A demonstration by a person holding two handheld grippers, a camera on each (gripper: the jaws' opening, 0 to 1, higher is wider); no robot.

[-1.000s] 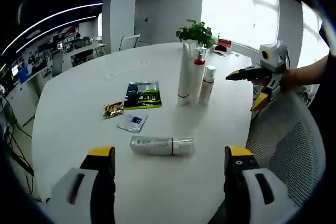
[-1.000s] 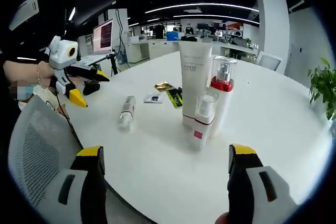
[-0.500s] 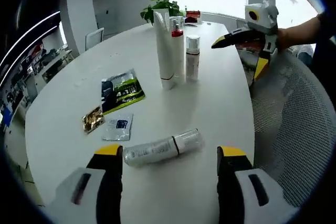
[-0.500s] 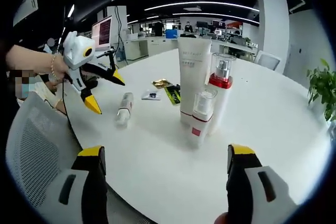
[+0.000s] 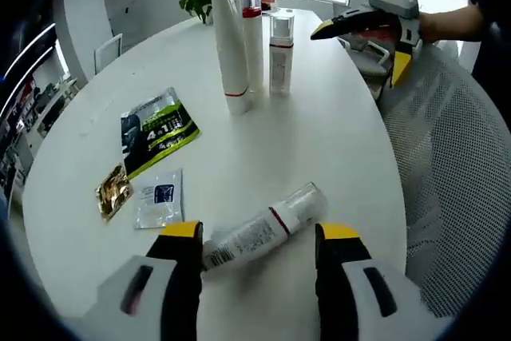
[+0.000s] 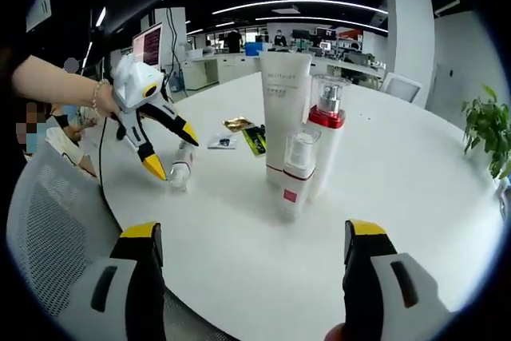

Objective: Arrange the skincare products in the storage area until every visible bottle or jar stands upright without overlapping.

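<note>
Left gripper (image 5: 255, 233) fingers spread wide, straddling the fallen bottle (image 5: 263, 227) on the white table (image 5: 335, 141), its long axis crosswise between them, cap toward the right finger; right gripper (image 6: 249, 233) fingers wide, empty

green sachet (image 5: 156, 129): "4 in 1" | tube (image 6: 284, 117): small print, unreadable | lying bottle (image 5: 263, 227): label text too small to read

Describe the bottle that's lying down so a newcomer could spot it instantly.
On the round white table, near the edge by the mesh chair, the clear bottle lies on its side between the left hand-held gripper jaws. The tall white tube and two pump bottles stand upright; it alone lies flat.
</note>
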